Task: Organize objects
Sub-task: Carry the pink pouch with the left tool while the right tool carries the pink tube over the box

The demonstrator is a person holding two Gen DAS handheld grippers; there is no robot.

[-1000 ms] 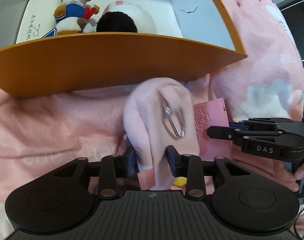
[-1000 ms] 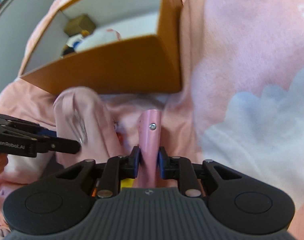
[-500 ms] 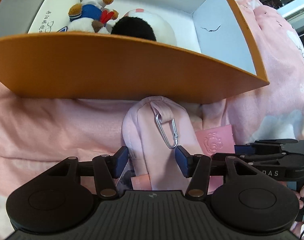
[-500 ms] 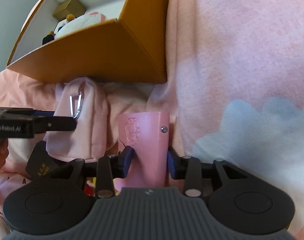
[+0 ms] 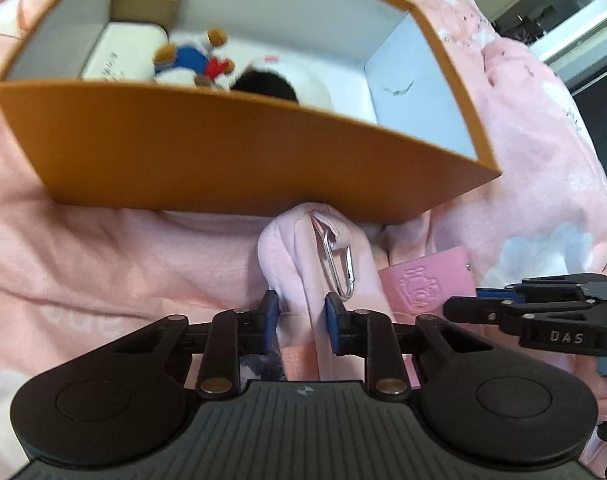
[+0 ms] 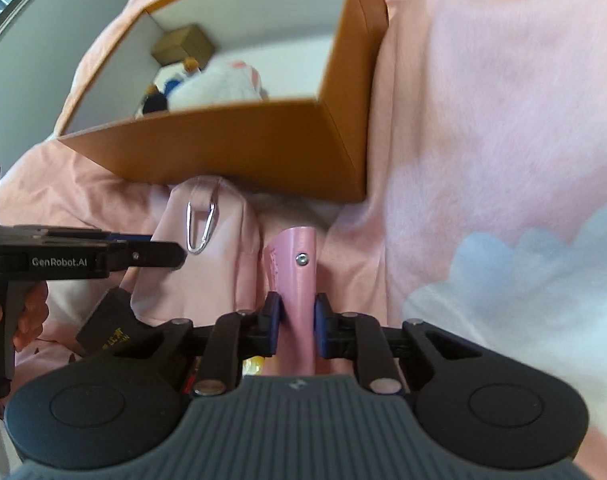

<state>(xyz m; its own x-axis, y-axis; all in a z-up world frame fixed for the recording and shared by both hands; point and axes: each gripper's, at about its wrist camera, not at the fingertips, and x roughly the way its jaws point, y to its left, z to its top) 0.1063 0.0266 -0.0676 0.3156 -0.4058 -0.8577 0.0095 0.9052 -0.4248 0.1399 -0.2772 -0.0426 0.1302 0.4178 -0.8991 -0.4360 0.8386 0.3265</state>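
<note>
My left gripper (image 5: 302, 322) is shut on a pink fabric pouch (image 5: 299, 264) with a silver carabiner (image 5: 339, 264), just in front of the orange box (image 5: 223, 160). My right gripper (image 6: 296, 330) is shut on a pink leather card holder (image 6: 295, 276) with a metal snap. The pouch (image 6: 211, 256) lies to the left of it in the right wrist view. The card holder also shows in the left wrist view (image 5: 423, 280), to the right of the pouch. The box (image 6: 243, 148) stands open on the pink bedding.
Inside the box lie a plush toy (image 5: 191, 60), a white and black plush (image 5: 271, 84), a white case (image 5: 119, 52) and a small brown carton (image 5: 147, 0). A small black box (image 6: 107, 320) lies on the pink bedding (image 6: 503, 120) at the left.
Both grippers opened wider half a second ago and have closed again on the pouch and card holder. The box has shifted farther away in both views.
</note>
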